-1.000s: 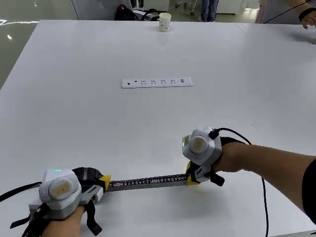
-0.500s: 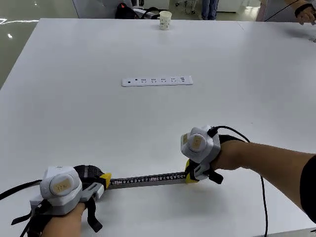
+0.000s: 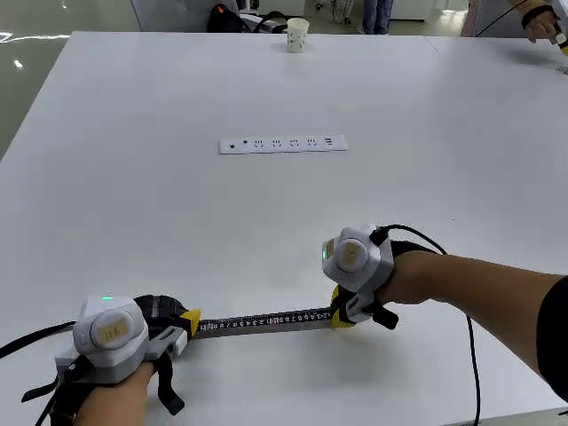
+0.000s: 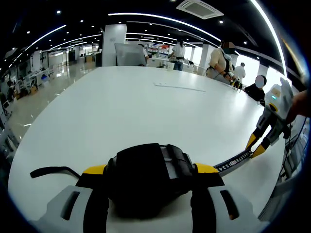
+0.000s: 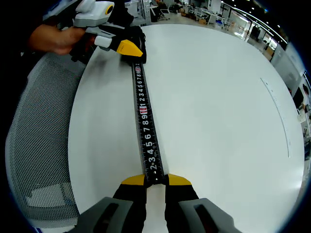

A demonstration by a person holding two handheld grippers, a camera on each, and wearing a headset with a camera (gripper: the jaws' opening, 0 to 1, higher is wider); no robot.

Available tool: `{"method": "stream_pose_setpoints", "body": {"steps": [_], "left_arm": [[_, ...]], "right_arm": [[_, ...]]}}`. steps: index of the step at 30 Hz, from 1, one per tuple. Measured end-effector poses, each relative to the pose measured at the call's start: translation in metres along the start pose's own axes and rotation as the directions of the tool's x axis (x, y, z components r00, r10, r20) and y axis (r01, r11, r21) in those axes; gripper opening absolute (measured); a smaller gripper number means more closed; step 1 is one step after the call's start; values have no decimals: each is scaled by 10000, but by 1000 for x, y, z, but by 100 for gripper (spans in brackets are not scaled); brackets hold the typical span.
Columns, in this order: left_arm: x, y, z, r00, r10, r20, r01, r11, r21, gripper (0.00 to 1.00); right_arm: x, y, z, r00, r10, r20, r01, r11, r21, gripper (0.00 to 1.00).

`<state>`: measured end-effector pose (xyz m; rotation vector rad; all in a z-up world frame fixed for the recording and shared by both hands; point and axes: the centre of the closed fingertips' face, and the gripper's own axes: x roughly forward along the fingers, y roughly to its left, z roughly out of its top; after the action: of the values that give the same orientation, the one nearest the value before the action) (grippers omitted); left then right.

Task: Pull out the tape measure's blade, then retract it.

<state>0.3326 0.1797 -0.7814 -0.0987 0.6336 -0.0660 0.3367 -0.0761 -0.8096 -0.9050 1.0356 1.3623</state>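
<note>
Tension on the blade (image 5: 146, 126) is my worry. My right gripper (image 5: 155, 182) is pinched on the blade's free end, low over the white table (image 3: 266, 222). My left gripper (image 4: 151, 170) is clamped around the black tape measure case (image 4: 148, 187), down near the table's front edge. The blade runs flat between them. If the right jaws slip, I expect the blade to whip back hard into the case. If I pull off-line, it may twist or kink, or the rounded case could squirm out of the left jaws.
</note>
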Motion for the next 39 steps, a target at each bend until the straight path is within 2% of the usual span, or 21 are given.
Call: {"method": "stream_pose_setpoints", "body": {"steps": [15,20,33,39], "left_arm": [[0,1,0,10000,-12,-52,12,10000,-20,64],[0,1,1,10000,-20,-75,19,10000,-40,64],[0,2,1,10000,-14,-87,14,10000,5,64],[1,1,0,9999,-53,-140,53,10000,-3,64]], "right_arm": [[1,2,3,10000,-17,-72,17,10000,-35,10],[1,1,5,9999,-27,-98,29,9999,165,10],[3,2,8,9998,-72,-175,69,9999,-132,10],[4,2,10,9997,-69,-226,68,10000,-35,10]]}}
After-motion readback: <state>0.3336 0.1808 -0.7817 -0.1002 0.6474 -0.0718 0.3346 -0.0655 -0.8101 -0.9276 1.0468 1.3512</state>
